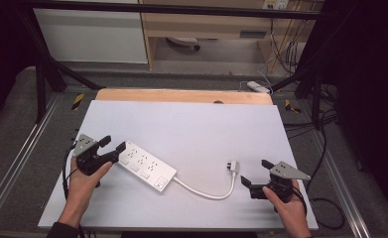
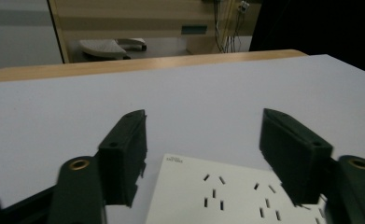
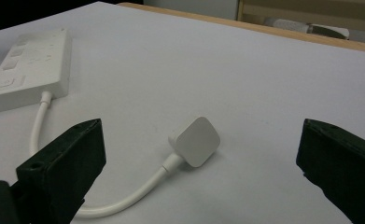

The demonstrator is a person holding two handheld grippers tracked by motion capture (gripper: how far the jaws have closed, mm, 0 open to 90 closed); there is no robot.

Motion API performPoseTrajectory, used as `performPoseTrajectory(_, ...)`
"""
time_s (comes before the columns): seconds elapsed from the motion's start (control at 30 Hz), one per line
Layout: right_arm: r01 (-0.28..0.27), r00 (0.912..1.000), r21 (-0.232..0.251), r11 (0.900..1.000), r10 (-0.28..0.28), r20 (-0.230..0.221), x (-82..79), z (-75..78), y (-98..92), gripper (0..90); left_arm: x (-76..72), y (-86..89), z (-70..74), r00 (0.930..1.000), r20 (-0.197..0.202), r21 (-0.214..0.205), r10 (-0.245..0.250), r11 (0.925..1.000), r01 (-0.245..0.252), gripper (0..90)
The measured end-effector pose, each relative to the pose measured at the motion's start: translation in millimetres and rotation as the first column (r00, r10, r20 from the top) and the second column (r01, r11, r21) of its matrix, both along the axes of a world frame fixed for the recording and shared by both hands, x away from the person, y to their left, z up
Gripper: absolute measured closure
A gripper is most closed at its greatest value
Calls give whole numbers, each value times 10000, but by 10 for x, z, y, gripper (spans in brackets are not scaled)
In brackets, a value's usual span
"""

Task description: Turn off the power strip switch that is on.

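Both sets of fingers wide open, holding nothing. Close left gripper (image 1: 113, 144) squarely across power strip (image 1: 147, 166); take plug (image 1: 232, 165) at right gripper's (image 1: 256, 174) eleven o'clock.

Power strip (image 1: 144, 166): white plastic, smooth, slight sheen. Its cable (image 1: 206, 192): white, smooth, rubbery look; plug (image 3: 196, 141) same white plastic, matt. Desk (image 1: 191, 124): pale grey top, matt and even; far edge (image 1: 181, 95) bare light wood. Left tool (image 1: 113, 143) and right tool (image 1: 253, 173): black matt plastic, each with a grey metal-looking plate.
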State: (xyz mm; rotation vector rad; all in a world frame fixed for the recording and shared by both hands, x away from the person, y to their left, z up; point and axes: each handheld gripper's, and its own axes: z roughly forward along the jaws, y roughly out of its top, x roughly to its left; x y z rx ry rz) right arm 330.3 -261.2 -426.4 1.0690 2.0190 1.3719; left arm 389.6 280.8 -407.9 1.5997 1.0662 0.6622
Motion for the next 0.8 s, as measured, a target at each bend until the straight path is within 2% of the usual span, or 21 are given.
performPoseTrajectory(0.1, 2, 10000, -1, 10000, -2, -11, 0, -1, -1, 19, -18, -16, 37, 10000, 64, -250, -65, 9997, 66, 122)
performPoseTrajectory(0.2, -1, 10000, -18, 10000, 1, -4, 3, -2, -1, 19, -50, -28, 91, 9997, 201, -358, -141, 9992, 148, 45)
performPoseTrajectory(0.47, 19, 10000, 16, 10000, -19, -42, 8, -5, -4, 19, -195, -7, 315, 9977, 684, -685, -20, 9976, 67, 39)
performPoseTrajectory(0.8, 69, 10000, 104, 9999, -69, -59, 8, -2, -17, 19, -378, 68, 588, 9968, 795, -821, -23, 9966, 89, 51)
